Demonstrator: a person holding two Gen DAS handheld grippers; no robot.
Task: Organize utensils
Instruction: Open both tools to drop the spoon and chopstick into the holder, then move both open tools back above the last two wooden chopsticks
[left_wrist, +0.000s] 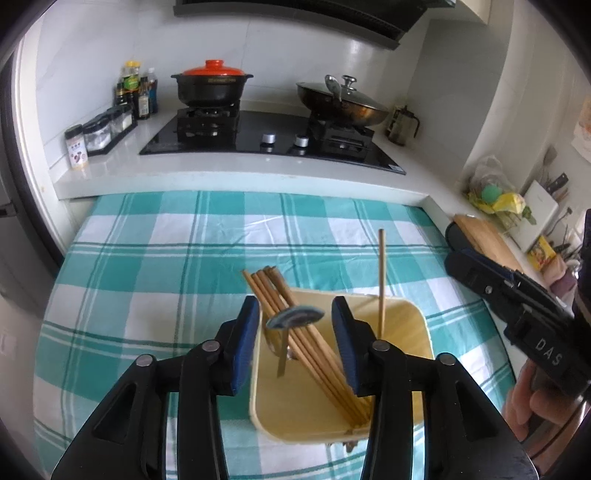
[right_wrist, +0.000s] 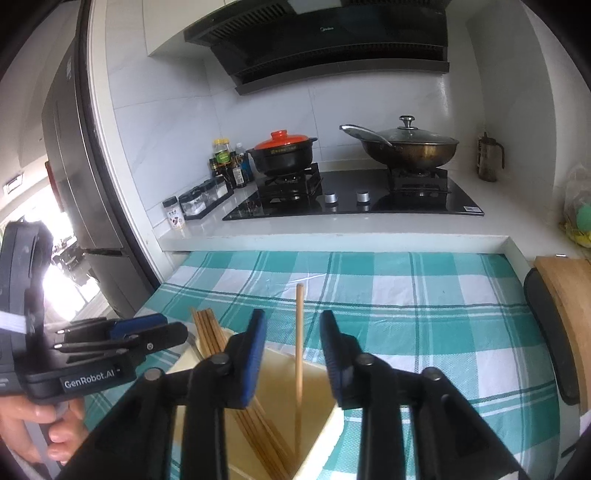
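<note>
A pale yellow utensil holder (left_wrist: 413, 325) stands on the teal checked cloth (left_wrist: 166, 258). Several wooden chopsticks (left_wrist: 295, 332) lean in it toward the left, a metal spoon (left_wrist: 293, 317) stands among them, and a single chopstick (left_wrist: 381, 277) stands upright at the right. My left gripper (left_wrist: 295, 314) is open above the holder, jaws either side of the spoon without touching it. My right gripper (right_wrist: 291, 321) is open above the holder (right_wrist: 277, 373), the upright chopstick (right_wrist: 299, 332) standing free between its jaws. The leaning chopsticks (right_wrist: 208, 328) show at left.
Behind the cloth is a raised white counter (left_wrist: 229, 166) with a gas hob, a black pot with a red lid (left_wrist: 212, 86), a lidded wok (left_wrist: 341, 99) and condiment jars (left_wrist: 99, 129). A wooden board (right_wrist: 565, 295) lies at the right. The fridge (right_wrist: 74, 147) stands at left.
</note>
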